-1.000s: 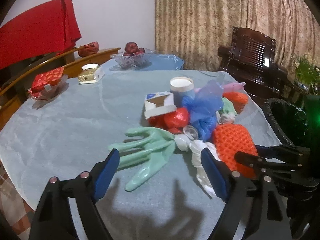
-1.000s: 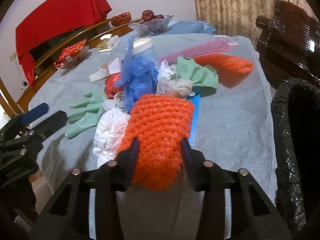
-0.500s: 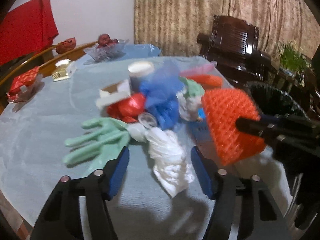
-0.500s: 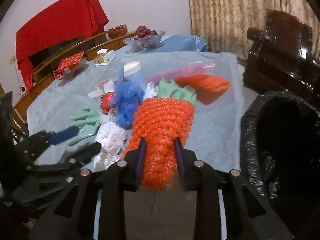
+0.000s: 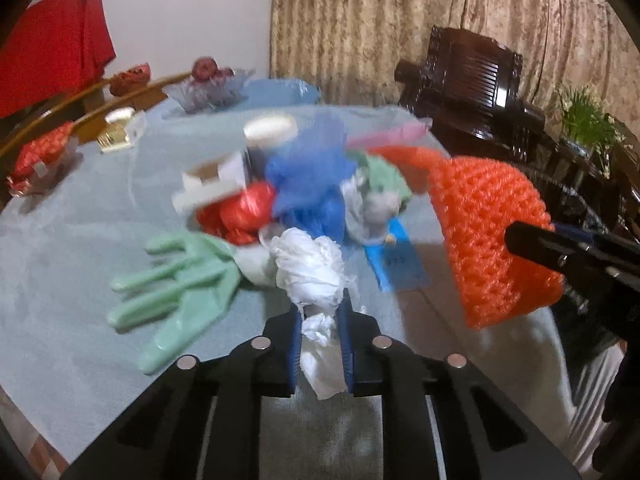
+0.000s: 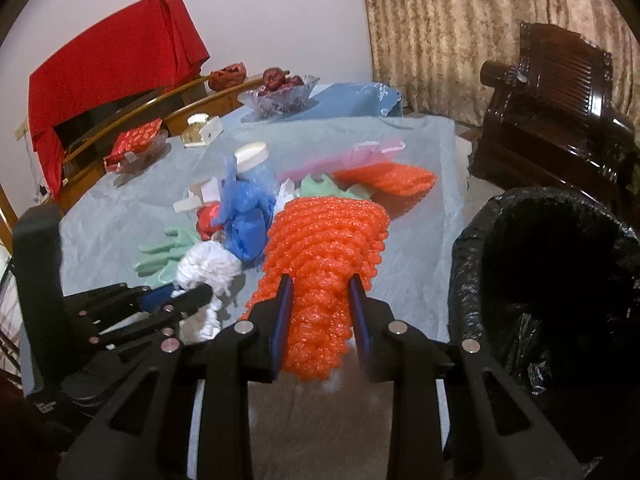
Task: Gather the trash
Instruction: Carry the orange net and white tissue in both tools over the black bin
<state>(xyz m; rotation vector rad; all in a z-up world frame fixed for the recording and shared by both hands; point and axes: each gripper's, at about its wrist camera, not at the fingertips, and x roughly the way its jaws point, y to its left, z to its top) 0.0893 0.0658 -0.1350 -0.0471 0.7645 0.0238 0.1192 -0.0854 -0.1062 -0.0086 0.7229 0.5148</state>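
Orange foam netting sleeve (image 6: 324, 280) is pinched in your right tongs (image 6: 320, 292), lifted off the grey-clothed desk (image 5: 80, 240) beside the black-lined bin (image 6: 480, 272). Left tongs (image 5: 322, 316) are closing on the crumpled white plastic wad (image 5: 310, 268), its tail already between the pads. Let that pinch finish before lifting. Carry orange over the bin's mouth, then release.

A plain white wall (image 6: 280, 12) stands behind the table, and a red cloth (image 6: 112, 68) hangs over dark furniture by it. Beige patterned curtains (image 5: 400, 28) cover the other side. A dark carved wooden chair (image 6: 560, 108) stands before them, with a green plant (image 5: 584, 120) beside it.
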